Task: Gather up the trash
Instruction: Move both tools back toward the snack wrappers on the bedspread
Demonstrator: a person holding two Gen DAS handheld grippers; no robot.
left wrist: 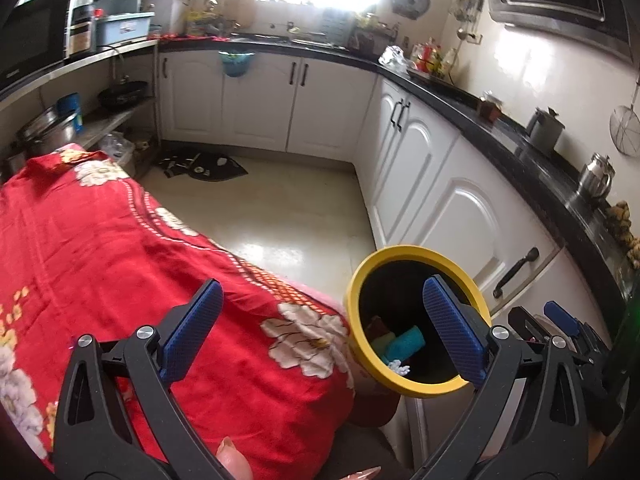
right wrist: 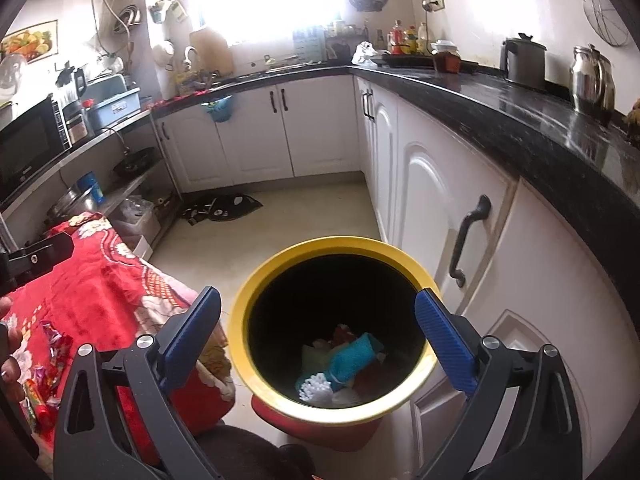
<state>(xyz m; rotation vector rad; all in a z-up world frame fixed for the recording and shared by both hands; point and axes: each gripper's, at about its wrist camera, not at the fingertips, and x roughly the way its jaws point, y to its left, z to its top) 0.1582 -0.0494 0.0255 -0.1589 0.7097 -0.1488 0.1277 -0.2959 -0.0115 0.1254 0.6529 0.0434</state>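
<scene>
We are holding both grippers over the yellow-rimmed bin, which is standing on the floor between the table with the red flowered cloth on the left and the white cabinets on the right. It is sitting tight against the table's near corner, probably so that trash can go from the cloth to the bin in one short reach.

The right gripper is hanging right above the bin's mouth with its blue pads spread wide and nothing between them. The left gripper is reaching across the table edge, its fingers just as far apart and empty, one pad over the cloth and the other over the bin.

Down in the bin we are seeing a teal sponge, a white cotton-like clump and some darker scraps that are too shadowed to name. More trash is waiting on the cloth at the far left of the right camera's view: a few shiny red wrappers, lying beside a hand. We are judging those to be the next pickup.
</scene>
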